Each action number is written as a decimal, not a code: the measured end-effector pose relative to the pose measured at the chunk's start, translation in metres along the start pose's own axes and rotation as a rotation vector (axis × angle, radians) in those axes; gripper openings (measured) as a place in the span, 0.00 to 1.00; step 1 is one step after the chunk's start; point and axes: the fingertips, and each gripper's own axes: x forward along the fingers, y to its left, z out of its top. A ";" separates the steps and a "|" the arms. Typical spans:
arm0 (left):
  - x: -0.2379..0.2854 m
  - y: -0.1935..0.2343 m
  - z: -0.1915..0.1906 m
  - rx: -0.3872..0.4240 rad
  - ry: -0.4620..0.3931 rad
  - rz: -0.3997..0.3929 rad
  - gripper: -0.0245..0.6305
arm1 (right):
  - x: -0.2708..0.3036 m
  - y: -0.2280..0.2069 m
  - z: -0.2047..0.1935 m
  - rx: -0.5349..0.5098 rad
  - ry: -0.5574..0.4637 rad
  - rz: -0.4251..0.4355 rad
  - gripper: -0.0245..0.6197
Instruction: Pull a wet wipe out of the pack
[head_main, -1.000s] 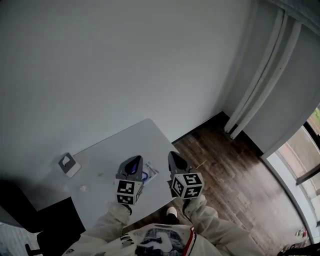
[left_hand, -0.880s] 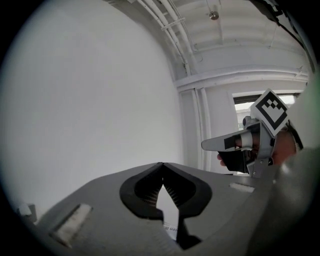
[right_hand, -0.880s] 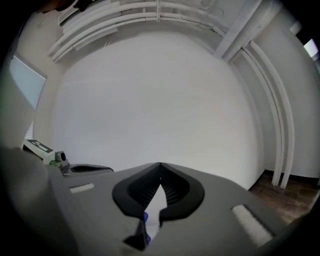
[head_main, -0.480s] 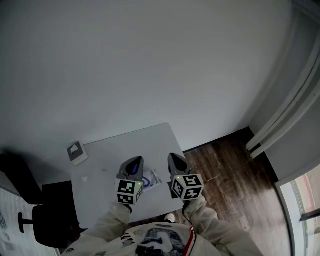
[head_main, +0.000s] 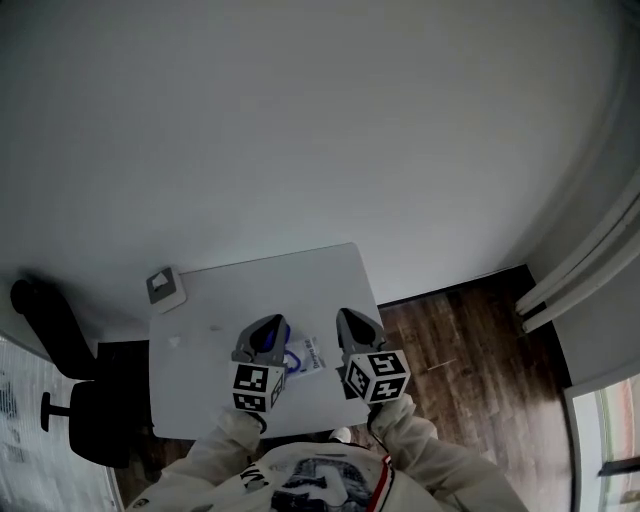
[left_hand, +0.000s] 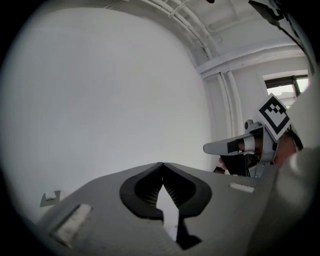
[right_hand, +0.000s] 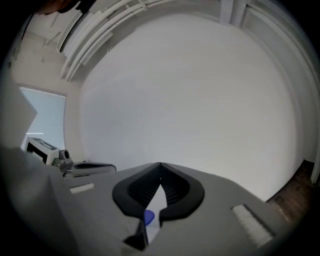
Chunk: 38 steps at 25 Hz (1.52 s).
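**Both grippers pressed shut and empty, with the pack between and below them**

The left gripper (head_main: 269, 324) has its jaws together at the tips and nothing between them, and so does the right gripper (head_main: 350, 319). They are held side by side, pointing away from the person and only slightly downward. The pack (head_main: 306, 355) lies flat on the table (head_main: 200, 385), close to the person's edge, in the gap between the two tools and under their noses. Its long axis seems to run crosswise from one gripper to the other, slightly slanted. The blue patch (right_hand: 149, 218) sits at the end of the pack by the left gripper, which overlaps that end in the head view. The right gripper stands just beside the other, printed end. How high either tool is above the pack cannot be told. As I judge it, both must tip down toward the pack, and the left is nearer to the opening.
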 end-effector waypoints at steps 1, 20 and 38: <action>-0.002 0.002 -0.003 0.000 0.008 0.009 0.04 | 0.002 0.001 -0.004 0.005 0.007 0.007 0.05; -0.031 0.046 -0.038 -0.046 0.101 0.111 0.04 | 0.028 0.019 -0.041 0.060 0.092 0.041 0.05; -0.028 0.103 -0.066 -0.124 0.099 0.058 0.04 | 0.084 0.049 -0.058 0.004 0.176 -0.009 0.05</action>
